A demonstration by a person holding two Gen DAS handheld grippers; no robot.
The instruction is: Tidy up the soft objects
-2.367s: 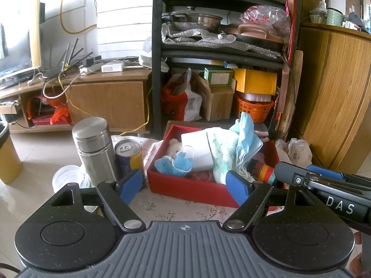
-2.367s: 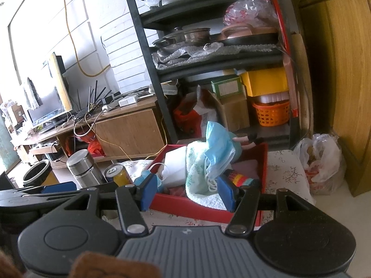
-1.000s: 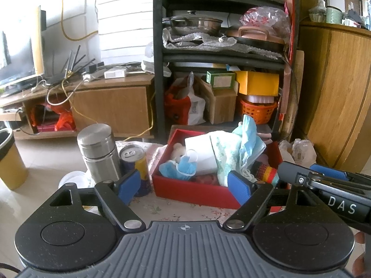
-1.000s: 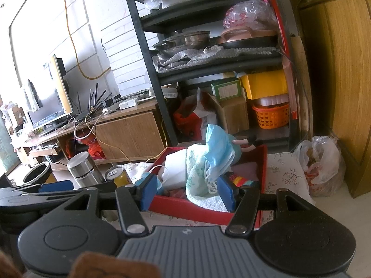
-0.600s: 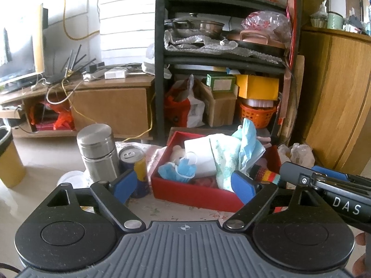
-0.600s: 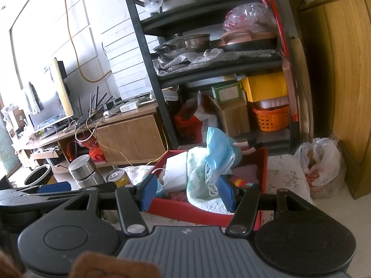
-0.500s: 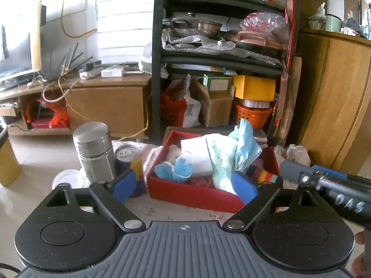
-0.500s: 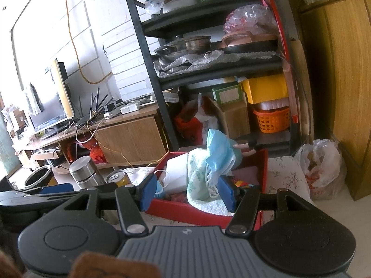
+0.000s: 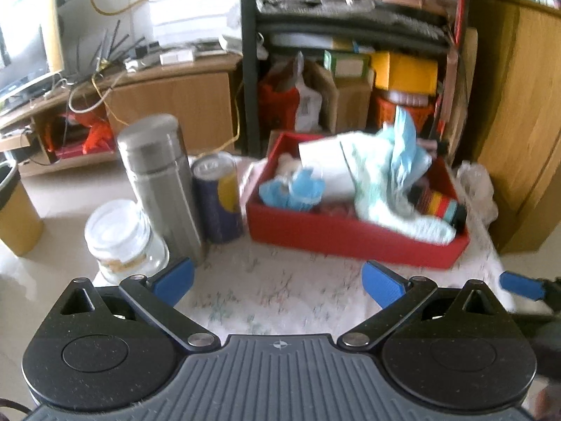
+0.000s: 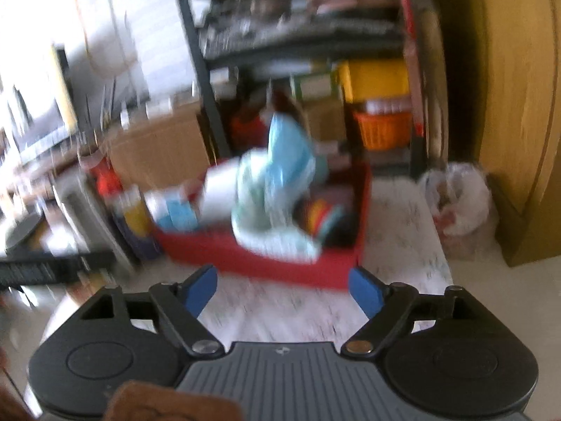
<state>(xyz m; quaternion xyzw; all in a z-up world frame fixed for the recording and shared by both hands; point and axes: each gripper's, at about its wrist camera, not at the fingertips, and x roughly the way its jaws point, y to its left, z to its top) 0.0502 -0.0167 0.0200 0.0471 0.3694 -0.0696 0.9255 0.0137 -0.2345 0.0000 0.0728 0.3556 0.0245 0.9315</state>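
A red box (image 9: pixel 350 236) (image 10: pixel 277 259) stands on a floral tablecloth, heaped with soft things: a pale green cloth (image 9: pixel 371 179), blue face masks (image 9: pixel 298 189), a white fabric piece and a striped sock (image 9: pixel 441 207). My left gripper (image 9: pixel 278 280) hovers over the cloth in front of the box, its jaws opening wide with nothing between them. My right gripper (image 10: pixel 282 289) hangs near the box's front wall in a blurred view, its jaws opening, empty. One blue fingertip (image 9: pixel 520 286) of the right gripper shows at the right of the left wrist view.
Left of the box stand a steel flask (image 9: pixel 161 182), a drink can (image 9: pixel 217 200) and a lidded glass jar (image 9: pixel 121 238). A black shelf rack (image 9: pixel 249 70) and a wooden cabinet (image 9: pixel 519 112) rise behind. A white plastic bag (image 10: pixel 459 203) lies on the floor at the right.
Both grippers have sunk and tilted down toward the tabletop, so the box now sits higher in view. Both pairs of jaws have spread wider. The right wrist view has turned blurry.
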